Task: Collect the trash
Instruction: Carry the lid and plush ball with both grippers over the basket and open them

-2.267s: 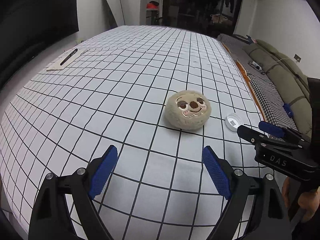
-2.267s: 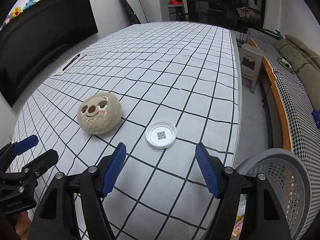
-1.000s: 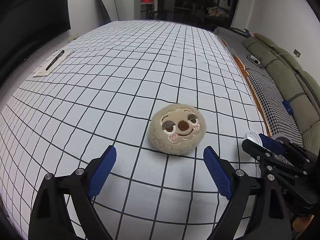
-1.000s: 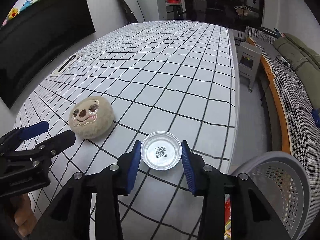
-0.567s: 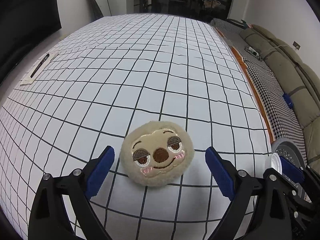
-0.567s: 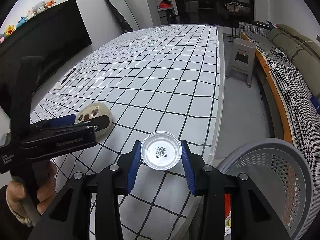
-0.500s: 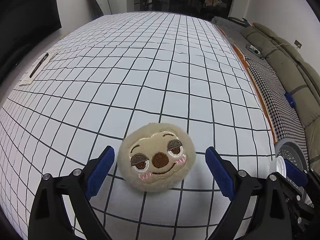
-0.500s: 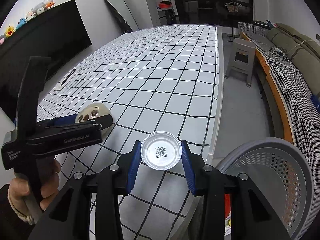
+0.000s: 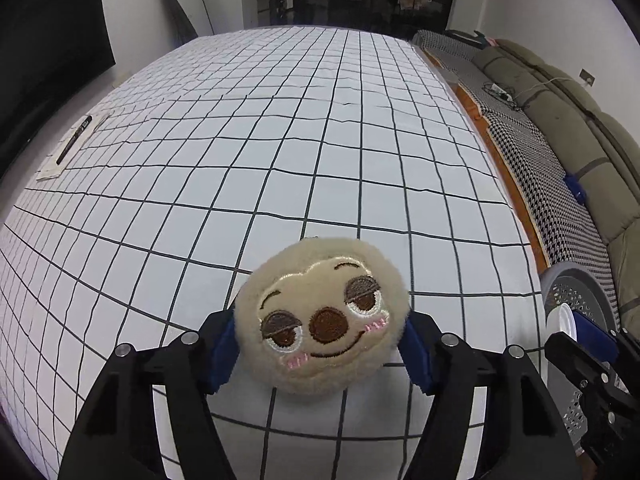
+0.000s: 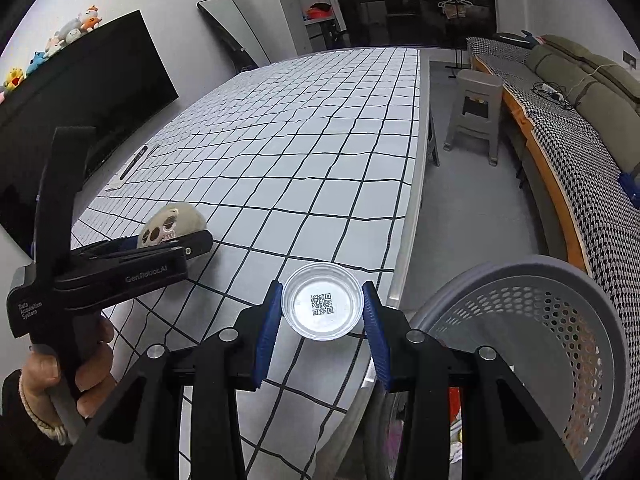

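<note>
The small clear cup [image 10: 322, 306] is held tight by the right gripper [image 10: 322, 320], near the gray basket [image 10: 552, 320]. The left gripper [image 9: 320, 344] is closing around the soft sloth toy [image 9: 322, 314] on the counter [image 9: 280, 140]. The cup could be dropped on the floor if let go before the basket is reached.

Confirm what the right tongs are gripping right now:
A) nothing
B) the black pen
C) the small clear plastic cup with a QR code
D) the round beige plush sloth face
C: in the right wrist view the right tongs have both blue pads pressed against the rim of the small clear plastic cup with a QR code, held near the table's edge beside the grey perforated basket.
</note>
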`<state>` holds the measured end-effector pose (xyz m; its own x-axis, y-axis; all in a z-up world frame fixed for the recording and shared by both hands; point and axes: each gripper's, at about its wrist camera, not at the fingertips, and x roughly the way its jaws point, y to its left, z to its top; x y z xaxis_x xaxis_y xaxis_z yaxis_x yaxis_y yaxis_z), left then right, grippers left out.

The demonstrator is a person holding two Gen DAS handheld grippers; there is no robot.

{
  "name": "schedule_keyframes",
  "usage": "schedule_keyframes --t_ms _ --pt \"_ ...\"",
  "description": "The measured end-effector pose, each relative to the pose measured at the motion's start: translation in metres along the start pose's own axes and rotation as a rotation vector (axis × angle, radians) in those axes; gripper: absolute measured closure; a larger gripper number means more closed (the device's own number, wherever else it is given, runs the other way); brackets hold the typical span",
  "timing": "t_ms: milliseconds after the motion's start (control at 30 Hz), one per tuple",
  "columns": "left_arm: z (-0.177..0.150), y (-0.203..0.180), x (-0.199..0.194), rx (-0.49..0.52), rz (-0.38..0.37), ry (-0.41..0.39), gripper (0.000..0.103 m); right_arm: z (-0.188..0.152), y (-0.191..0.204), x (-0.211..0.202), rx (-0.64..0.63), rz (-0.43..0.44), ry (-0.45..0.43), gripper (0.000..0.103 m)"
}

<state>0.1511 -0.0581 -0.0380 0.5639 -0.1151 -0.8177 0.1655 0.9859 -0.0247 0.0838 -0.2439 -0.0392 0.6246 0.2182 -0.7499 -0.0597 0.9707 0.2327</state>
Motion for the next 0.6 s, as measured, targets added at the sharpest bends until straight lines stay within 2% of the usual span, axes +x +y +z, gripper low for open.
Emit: schedule_keyframes --t_ms 200,367,600 --pt "-0.016 -0.035 -0.041 0.055 -0.038 -0.071 0.037 -0.013 -0.022 -0.029 0.030 -0.041 -0.026 0.064" --pt "-0.031 -0.081 -0.070 0.105 -0.130 -0.114 0.038 -0.035 -0.052 -0.059 0.062 -0.100 -0.042 0.064" --pt "-0.051 -0.149 -0.083 0.213 -0.200 -0.126 0.037 -0.065 -0.100 -0.084 0.127 -0.186 -0.035 0.064"
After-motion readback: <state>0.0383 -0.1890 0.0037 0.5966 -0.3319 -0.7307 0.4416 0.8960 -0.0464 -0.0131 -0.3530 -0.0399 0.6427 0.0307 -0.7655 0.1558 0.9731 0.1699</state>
